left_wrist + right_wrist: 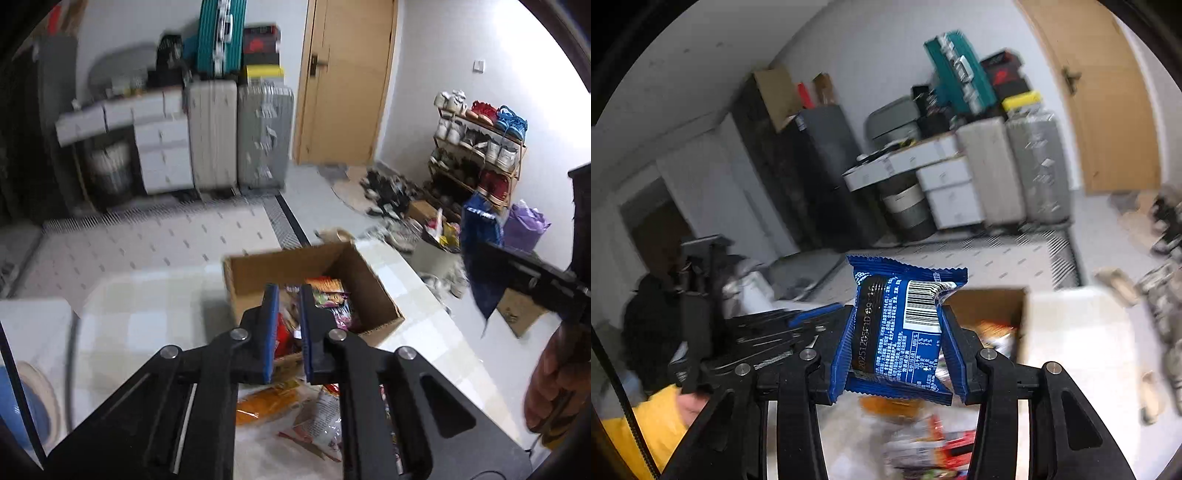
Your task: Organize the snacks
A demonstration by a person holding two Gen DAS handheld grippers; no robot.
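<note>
Right fingers (955, 343) pinch a blue packet (901, 332) near the box (373, 291); left gripper (288, 332) shut, empty. Next I drop it inside.

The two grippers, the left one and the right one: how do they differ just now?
The right gripper is shut on a blue snack packet, while the left gripper holds nothing. The right gripper's fingers stand wide around the packet; the left gripper's fingers stand closer together, with only a narrow gap. The left gripper points at the cardboard box of snacks; the right gripper has the box off to its right. Both are black with blue pads.
</note>
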